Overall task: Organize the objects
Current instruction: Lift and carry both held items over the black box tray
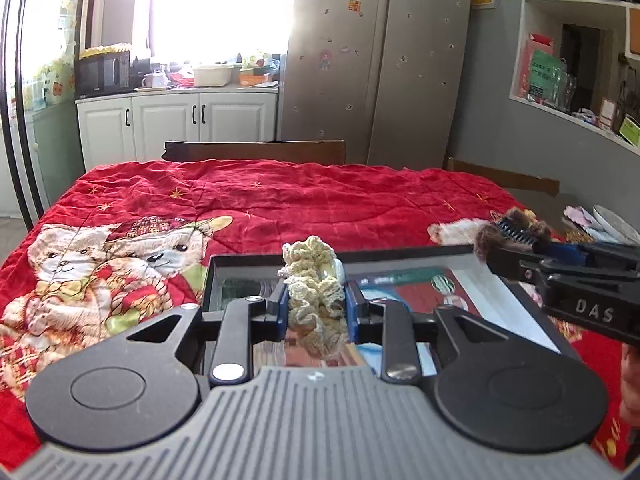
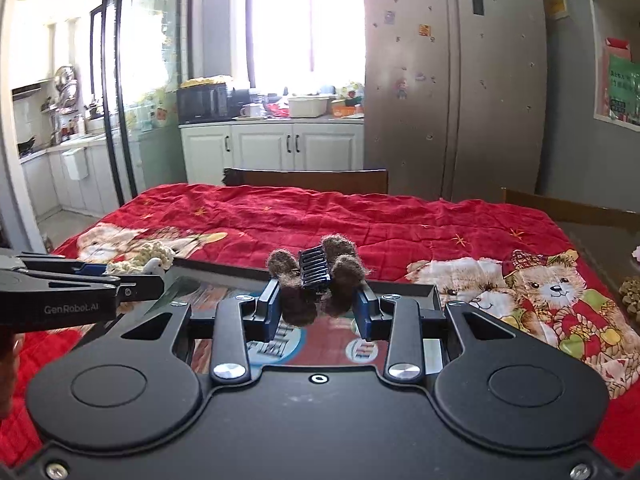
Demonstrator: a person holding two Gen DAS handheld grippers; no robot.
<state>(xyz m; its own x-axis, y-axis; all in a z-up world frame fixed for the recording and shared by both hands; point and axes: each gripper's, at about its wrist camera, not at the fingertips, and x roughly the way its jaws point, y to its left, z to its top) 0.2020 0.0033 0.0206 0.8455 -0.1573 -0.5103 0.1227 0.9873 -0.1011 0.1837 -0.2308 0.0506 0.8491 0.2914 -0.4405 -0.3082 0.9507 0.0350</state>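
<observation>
Grippers hang over the black tray (image 1: 516, 292) on the red blanket (image 1: 280, 200): the left gripper (image 1: 316, 300) pinches a cream crocheted scrunchie (image 1: 314, 280), the right gripper (image 2: 318, 308) clamps what looks like a brown fuzzy hair claw (image 2: 316, 276).

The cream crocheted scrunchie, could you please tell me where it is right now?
The cream crocheted scrunchie is clamped in the left gripper, above the black-rimmed tray on the red quilt.
</observation>
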